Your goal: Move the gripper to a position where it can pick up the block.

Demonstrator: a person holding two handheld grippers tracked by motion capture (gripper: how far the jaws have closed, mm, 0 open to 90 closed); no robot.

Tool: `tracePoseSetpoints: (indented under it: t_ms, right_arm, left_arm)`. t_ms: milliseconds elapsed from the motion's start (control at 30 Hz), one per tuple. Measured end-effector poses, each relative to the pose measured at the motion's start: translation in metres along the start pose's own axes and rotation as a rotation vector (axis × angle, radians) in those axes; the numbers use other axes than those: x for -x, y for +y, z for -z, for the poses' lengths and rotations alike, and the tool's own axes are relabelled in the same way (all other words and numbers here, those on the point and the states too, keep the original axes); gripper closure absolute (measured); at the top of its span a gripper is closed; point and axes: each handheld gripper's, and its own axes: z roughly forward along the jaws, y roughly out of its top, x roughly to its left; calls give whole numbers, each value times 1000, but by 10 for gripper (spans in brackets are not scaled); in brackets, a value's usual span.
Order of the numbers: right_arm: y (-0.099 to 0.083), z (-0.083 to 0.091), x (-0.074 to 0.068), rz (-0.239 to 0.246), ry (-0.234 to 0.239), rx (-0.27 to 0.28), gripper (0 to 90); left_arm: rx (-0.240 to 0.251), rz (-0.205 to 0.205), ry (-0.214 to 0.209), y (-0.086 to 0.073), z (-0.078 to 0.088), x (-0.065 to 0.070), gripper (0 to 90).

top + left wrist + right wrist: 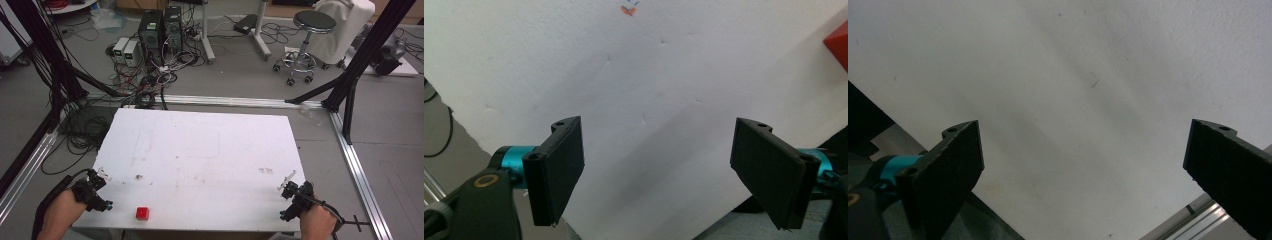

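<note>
A small red cube (142,213) rests on the white table (200,150) near its front edge, left of centre. My left gripper (97,190) hovers at the table's front left corner, to the left of the cube. In the left gripper view its jaws stand wide apart over bare white board, so the left gripper (659,170) is open, and a corner of the red cube (838,42) shows at the right edge. My right gripper (292,192) sits at the front right corner. The right gripper (1083,175) is open too, with nothing between its jaws.
Black frame posts (360,55) stand at the left and right of the table, with aluminium rails (357,170) on the floor. Computers and tangled cables (150,50) lie behind the table, and a stool (305,40) stands at the back right. Faint stains (139,177) mark the board.
</note>
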Motion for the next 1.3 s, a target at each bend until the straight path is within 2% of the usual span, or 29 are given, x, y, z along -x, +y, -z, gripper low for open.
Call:
tracePoseSetpoints:
  t_ms: [233,500,567,833,1100,1133,1233,1300]
  right_arm:
    - [0,0,0,2,1,5,18]
    - [1,0,-1,6,1,6,19]
    - [2,0,-1,4,2,9,19]
    - [2,1,-2,8,0,12,19]
    - [2,2,-2,10,3,15,19]
    - [2,2,-2,11,3,16,19]
    - [2,2,-2,12,3,17,19]
    - [2,2,-2,10,3,19,19]
  left_arm:
    - [-1,-9,13,1,2,1,218]
    - [10,-6,4,-1,2,-1,219]
    - [6,-2,15,-1,1,-1,218]
    - [13,-14,12,-1,3,-4,218]
    - [-2,-70,2,3,1,-7,215]
    - [-10,-101,6,3,0,-7,215]
    - [-9,-117,8,4,-1,-6,215]
    - [-2,-149,-3,5,-1,-5,215]
